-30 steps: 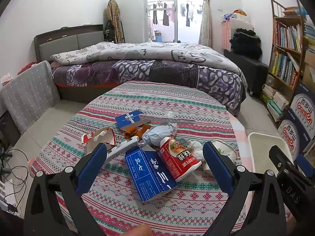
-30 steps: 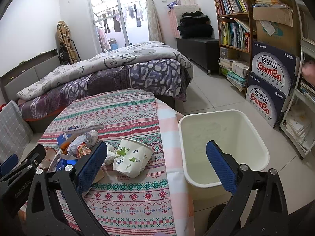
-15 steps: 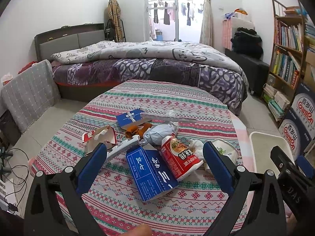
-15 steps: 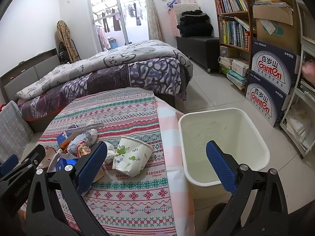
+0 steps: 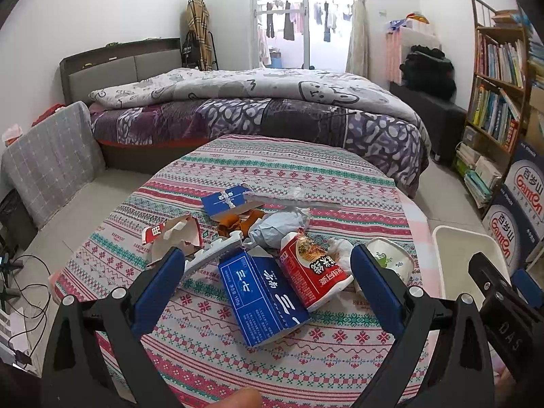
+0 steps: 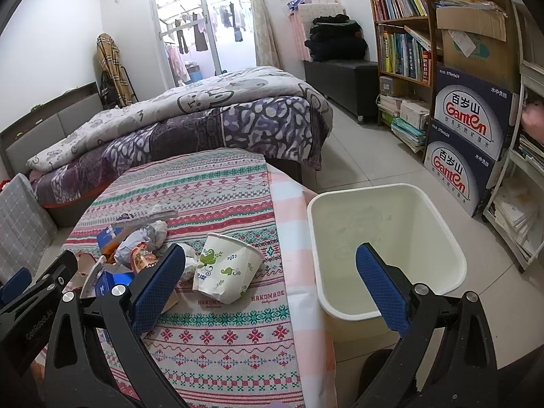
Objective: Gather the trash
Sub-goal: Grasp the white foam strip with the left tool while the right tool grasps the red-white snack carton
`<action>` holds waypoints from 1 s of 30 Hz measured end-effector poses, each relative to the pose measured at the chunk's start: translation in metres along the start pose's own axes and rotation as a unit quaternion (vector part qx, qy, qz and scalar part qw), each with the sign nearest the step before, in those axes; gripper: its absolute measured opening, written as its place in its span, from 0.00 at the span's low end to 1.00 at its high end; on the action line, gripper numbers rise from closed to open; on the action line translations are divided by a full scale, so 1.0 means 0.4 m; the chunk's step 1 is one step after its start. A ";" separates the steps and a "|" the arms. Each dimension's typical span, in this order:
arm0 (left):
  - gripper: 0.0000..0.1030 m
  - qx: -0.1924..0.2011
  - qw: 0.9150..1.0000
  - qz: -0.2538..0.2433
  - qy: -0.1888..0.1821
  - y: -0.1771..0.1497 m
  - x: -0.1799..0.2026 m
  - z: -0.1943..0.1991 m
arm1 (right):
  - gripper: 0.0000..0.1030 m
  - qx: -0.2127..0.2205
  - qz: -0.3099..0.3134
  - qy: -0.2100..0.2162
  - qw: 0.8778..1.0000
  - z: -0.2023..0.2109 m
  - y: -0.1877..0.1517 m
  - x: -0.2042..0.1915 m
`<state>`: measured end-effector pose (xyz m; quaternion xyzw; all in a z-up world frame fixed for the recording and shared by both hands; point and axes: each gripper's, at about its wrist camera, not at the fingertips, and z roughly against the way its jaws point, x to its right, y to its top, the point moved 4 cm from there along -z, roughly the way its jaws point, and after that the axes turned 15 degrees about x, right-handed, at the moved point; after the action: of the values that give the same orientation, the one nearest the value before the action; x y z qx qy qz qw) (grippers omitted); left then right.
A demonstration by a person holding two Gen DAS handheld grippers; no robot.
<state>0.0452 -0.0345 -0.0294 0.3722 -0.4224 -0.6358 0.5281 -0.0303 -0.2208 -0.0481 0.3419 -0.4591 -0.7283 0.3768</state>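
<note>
A heap of trash lies on the round patterned table (image 5: 292, 166): a blue carton (image 5: 263, 294), a red snack packet (image 5: 314, 270), a torn red-and-white box (image 5: 173, 236), a small blue box (image 5: 224, 199), a grey crumpled bag (image 5: 278, 226) and a white paper cup with green leaves (image 6: 226, 268), lying on its side. The cream bin (image 6: 387, 248) stands on the floor just right of the table. My left gripper (image 5: 265, 282) is open above the blue carton and holds nothing. My right gripper (image 6: 268, 282) is open and empty, above the table edge between cup and bin.
A bed (image 5: 258, 108) stands beyond the table. A bookshelf (image 6: 404, 34) and stacked Ganten water boxes (image 6: 465, 136) line the right wall. Cables (image 5: 20, 292) lie on the floor at the left. Tiled floor lies between bin and shelves.
Both views have shifted only slightly; the trash sits a touch lower and nearer in the left wrist view. Both grippers have stayed open and empty.
</note>
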 end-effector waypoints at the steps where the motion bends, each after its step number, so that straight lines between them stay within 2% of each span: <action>1: 0.92 -0.001 1.000 0.000 -0.001 0.000 0.000 0.000 | 0.93 -0.002 -0.001 0.001 1.000 -0.001 -0.002 -0.002; 6: 0.92 -0.027 0.999 -0.006 -0.019 0.031 0.004 -0.022 | 0.93 -0.040 -0.021 0.005 0.999 -0.017 0.021 -0.020; 11: 0.92 -0.067 0.995 -0.064 -0.041 0.091 0.001 -0.084 | 0.93 -0.099 -0.020 0.024 0.995 -0.050 0.063 -0.049; 13: 0.93 -0.105 0.989 -0.090 -0.055 0.099 -0.016 -0.132 | 0.93 -0.121 -0.007 0.035 0.992 -0.070 0.081 -0.062; 16: 0.93 -0.167 0.978 -0.115 -0.057 0.083 -0.064 -0.215 | 0.93 -0.166 -0.001 0.065 0.984 -0.111 0.100 -0.081; 17: 0.93 -0.185 0.974 -0.114 -0.063 0.074 -0.077 -0.234 | 0.93 -0.189 0.001 0.077 0.979 -0.132 0.099 -0.087; 19: 0.93 -0.248 0.960 -0.091 -0.089 0.029 -0.119 -0.291 | 0.93 -0.220 0.001 0.090 0.971 -0.164 0.090 -0.097; 21: 0.93 -0.286 0.952 -0.061 -0.087 -0.013 -0.155 -0.334 | 0.93 -0.243 -0.003 0.105 0.964 -0.196 0.072 -0.110; 24: 0.91 -0.312 0.945 -0.050 -0.089 -0.052 -0.170 -0.368 | 0.93 -0.254 0.001 0.115 0.960 -0.233 0.034 -0.133; 28: 0.79 -0.330 0.936 -0.075 -0.097 -0.073 -0.167 -0.402 | 0.93 -0.288 0.010 0.143 0.947 -0.270 -0.021 -0.186; 30: 0.77 -0.342 0.931 -0.085 -0.092 -0.083 -0.179 -0.408 | 0.93 -0.285 0.038 0.158 0.944 -0.275 -0.034 -0.224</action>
<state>0.1951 0.0154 -0.1182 0.1437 -0.1930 -0.8153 0.5266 0.1027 -0.1848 -0.0850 0.3131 -0.1791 -0.7505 0.5537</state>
